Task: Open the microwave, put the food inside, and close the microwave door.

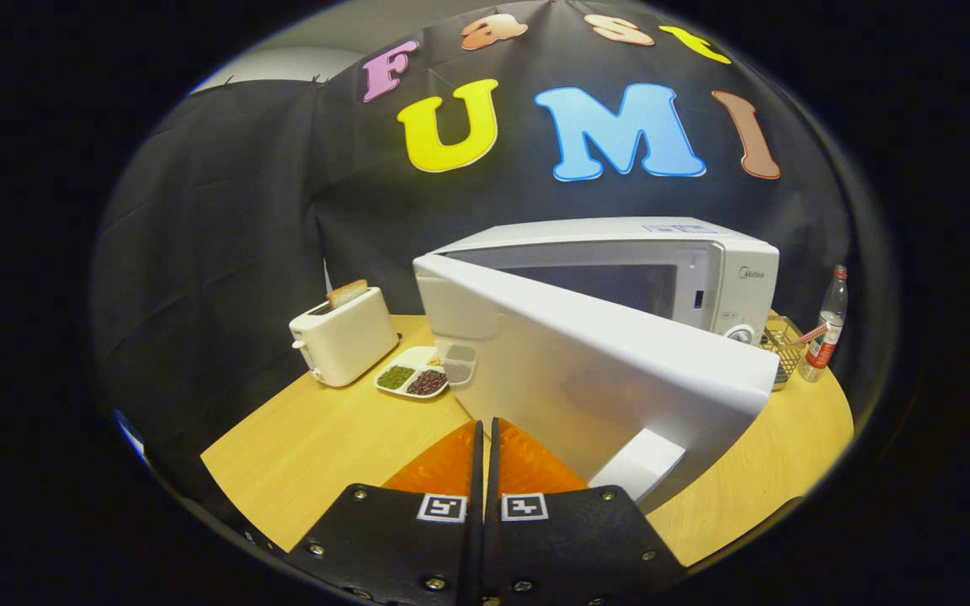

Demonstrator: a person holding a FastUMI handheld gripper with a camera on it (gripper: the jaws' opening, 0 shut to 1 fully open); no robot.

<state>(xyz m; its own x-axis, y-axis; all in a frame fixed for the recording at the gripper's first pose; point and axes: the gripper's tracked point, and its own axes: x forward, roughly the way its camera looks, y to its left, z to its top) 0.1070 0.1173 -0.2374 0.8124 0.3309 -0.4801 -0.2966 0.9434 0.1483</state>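
Closed jaws of gripper [485, 425], open microwave door [594, 370], wooden table [325, 446], black cloth wall [224, 210]

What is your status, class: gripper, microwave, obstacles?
Gripper shut, holding nothing. Microwave door swung open just ahead of it. Toaster and divided bean dish sit beside the door.

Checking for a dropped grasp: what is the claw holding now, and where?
Nothing: the claw is shut on itself, just short of the open microwave door.

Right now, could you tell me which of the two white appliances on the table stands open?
The microwave: its door swings out toward the shut gripper. The toaster merely holds bread.
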